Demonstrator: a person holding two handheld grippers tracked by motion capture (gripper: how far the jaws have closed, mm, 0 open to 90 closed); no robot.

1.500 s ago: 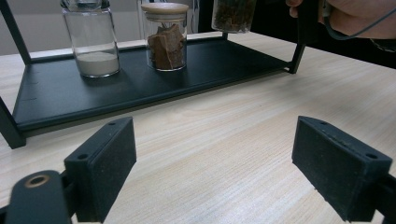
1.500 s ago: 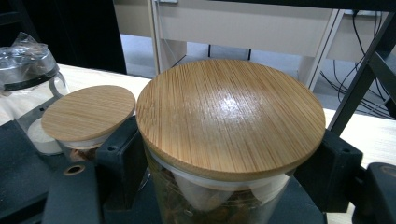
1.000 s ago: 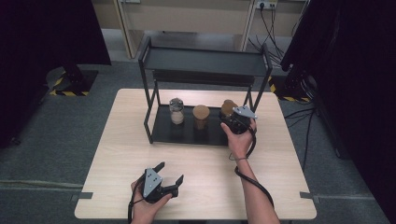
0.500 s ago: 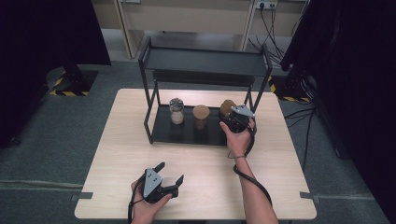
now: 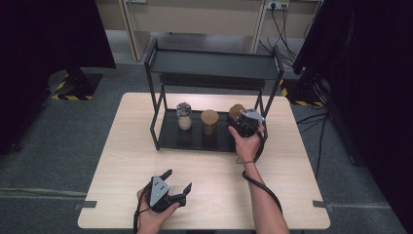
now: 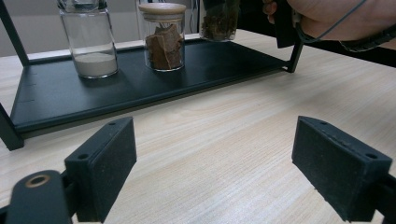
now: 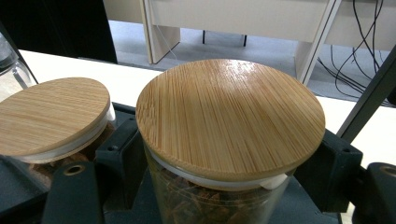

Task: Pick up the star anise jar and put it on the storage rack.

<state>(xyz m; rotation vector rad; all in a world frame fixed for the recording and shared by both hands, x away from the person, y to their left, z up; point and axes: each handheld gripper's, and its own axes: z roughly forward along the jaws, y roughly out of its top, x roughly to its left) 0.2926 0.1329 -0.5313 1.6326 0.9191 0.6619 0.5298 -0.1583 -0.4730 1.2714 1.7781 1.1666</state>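
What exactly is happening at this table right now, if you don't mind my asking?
A person works with tongs in each hand. The right tongs are closed around the glass body of a bamboo-lidded jar of brown pieces, at the right end of the black rack's lower shelf. Two more jars stand there: one with a wooden lid in the middle and one holding white powder on the left. The left tongs rest open on the table, holding nothing.

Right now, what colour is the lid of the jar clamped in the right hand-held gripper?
Light bamboo tan with fine wood grain, on the lid; the right gripper view shows it best.
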